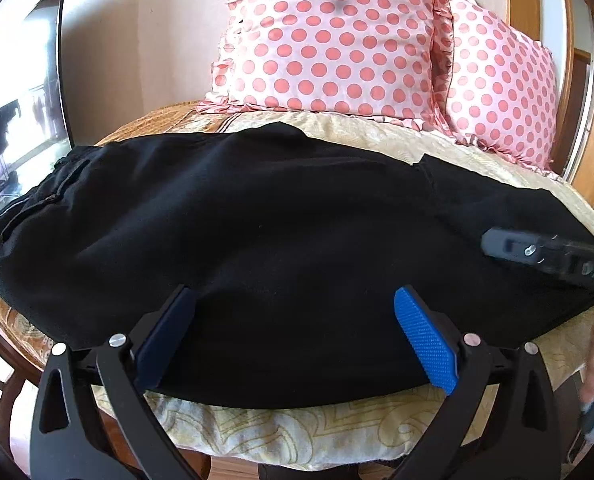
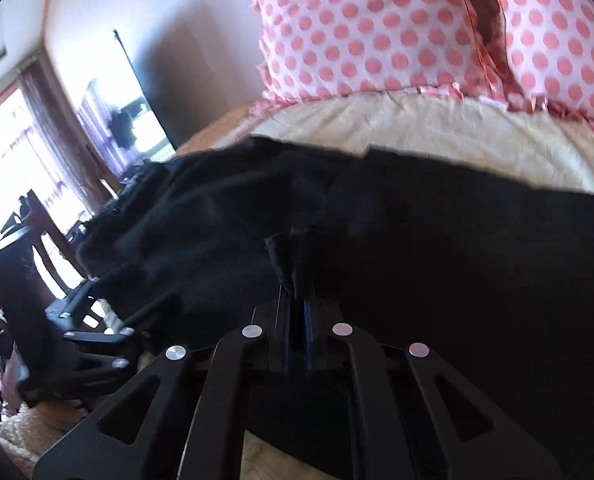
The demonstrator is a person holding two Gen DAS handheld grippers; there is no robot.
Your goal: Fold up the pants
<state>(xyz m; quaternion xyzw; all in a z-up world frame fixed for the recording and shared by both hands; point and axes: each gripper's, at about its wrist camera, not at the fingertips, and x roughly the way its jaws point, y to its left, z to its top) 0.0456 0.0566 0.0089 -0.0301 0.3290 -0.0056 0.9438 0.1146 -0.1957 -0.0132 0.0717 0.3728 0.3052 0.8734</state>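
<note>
Black pants [image 1: 257,240] lie flat across a cream patterned bedspread, waistband at the left. My left gripper [image 1: 295,296] is open, its blue pads [image 1: 425,340] spread over the near edge of the pants, holding nothing. My right gripper [image 2: 295,256] is shut on a pinch of the black pants fabric [image 2: 417,260]; it also shows at the right in the left wrist view [image 1: 509,246]. The left gripper shows at the lower left of the right wrist view [image 2: 97,336].
Two pink polka-dot pillows [image 1: 329,40] lean against the wall behind the pants. A dark screen [image 1: 21,92] stands at the far left. The bedspread [image 1: 297,432] hangs over the near bed edge. A wooden chair [image 2: 45,232] stands by a bright window.
</note>
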